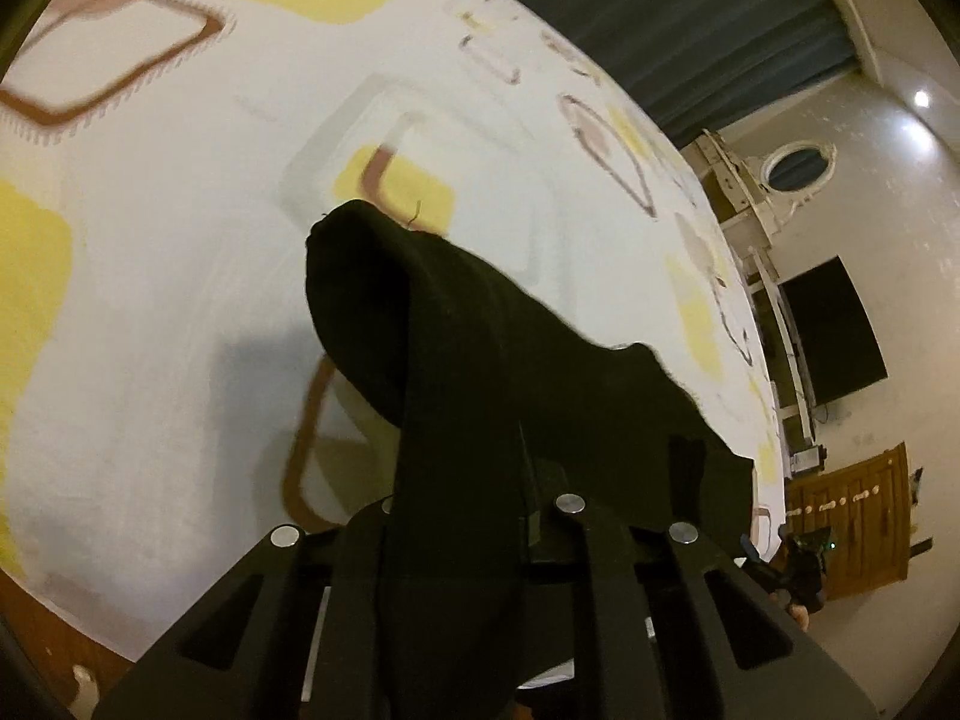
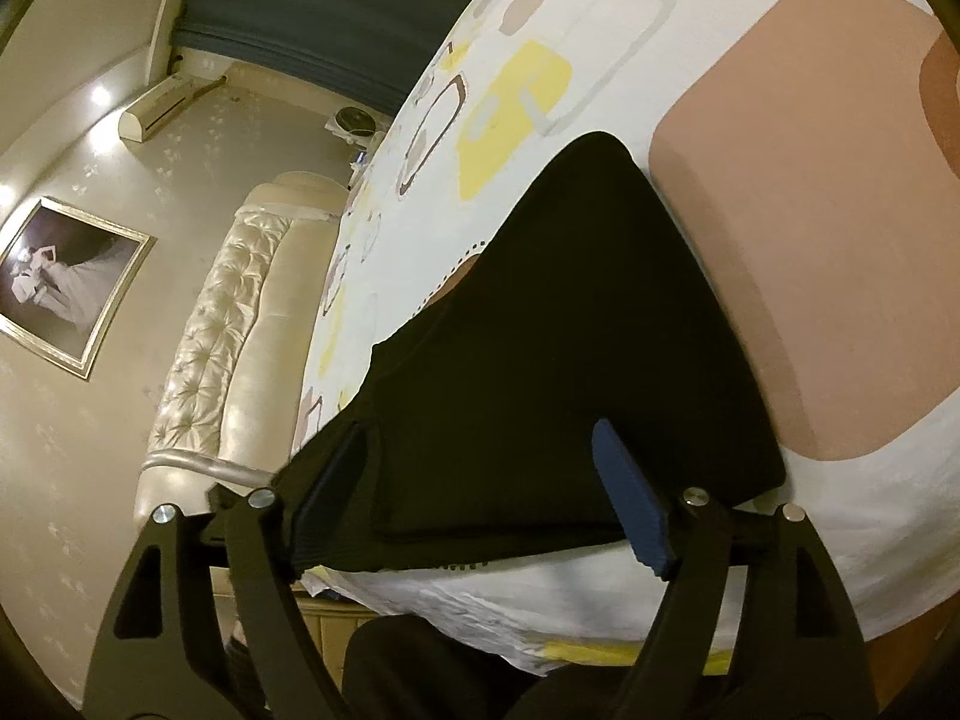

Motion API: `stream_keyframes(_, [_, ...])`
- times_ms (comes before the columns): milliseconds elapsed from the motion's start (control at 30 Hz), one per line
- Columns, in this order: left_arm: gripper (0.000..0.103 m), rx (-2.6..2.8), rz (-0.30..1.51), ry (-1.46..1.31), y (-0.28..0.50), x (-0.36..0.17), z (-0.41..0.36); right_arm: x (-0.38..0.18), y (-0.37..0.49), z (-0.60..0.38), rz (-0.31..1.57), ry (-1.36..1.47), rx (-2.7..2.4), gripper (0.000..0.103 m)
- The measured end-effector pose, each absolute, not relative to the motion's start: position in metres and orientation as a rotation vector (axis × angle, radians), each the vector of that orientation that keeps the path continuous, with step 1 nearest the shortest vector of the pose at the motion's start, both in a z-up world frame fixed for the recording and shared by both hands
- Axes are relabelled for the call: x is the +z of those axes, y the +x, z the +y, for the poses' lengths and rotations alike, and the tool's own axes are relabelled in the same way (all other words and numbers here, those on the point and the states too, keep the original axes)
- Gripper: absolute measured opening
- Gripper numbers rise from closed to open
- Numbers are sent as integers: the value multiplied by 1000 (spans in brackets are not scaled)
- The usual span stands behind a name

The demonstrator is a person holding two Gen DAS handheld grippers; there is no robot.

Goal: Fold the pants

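Observation:
The black pants (image 2: 540,324) lie as a flat folded shape on the patterned bed sheet (image 2: 810,210) in the right wrist view. My right gripper (image 2: 480,498) stands open over their near edge. Its blue-padded fingers (image 2: 630,504) sit wide apart on either side of the cloth and do not press it. In the left wrist view a fold of the black pants (image 1: 456,330) rises off the sheet (image 1: 180,240) and drapes over my left gripper (image 1: 480,456). That gripper is shut on the cloth, and the fabric hides its fingertips.
A padded cream headboard (image 2: 240,324) and a framed picture (image 2: 66,282) stand left of the bed. A dark curtain (image 1: 630,12), a wall screen (image 1: 834,336) and a wooden cabinet (image 1: 852,522) lie beyond the bed's far edge. The sheet's near edge (image 2: 480,618) runs below my right gripper.

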State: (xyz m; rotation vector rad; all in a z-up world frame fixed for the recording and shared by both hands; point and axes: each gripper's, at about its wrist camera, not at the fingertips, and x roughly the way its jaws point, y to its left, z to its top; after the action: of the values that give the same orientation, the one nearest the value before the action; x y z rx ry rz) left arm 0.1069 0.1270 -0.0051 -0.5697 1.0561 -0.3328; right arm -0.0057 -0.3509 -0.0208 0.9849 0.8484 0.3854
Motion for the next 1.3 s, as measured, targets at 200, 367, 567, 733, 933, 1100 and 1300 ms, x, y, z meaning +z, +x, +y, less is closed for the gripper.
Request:
stream_keyframes(200, [14,-378,1023,-476,109,49,81,-15,-7,-352,849,981,372,79])
stream_keyframes(367, [14,-415,1002,-348,106,94,21,-7,-9,-352,841,986,366,79])
stream_keyframes(567, [14,-436,979,-184,101,123,-63,2,-10,-354,830,952,356,79])
stream_keyframes(733, [14,-451,969,-58,97,120,-137,7,-14,-364,808,959,336,79])
stream_keyframes(933, [14,-466,990,28,97,99,-204,14,-21,-381,762,996,320,80])
stream_keyframes(1100, [14,-442,998,124,90,73,-260,15,-25,-393,738,1028,309,80])
stream_keyframes(1300, [14,-392,1013,217,81,35,-302,11,-29,-408,716,1073,286,80])
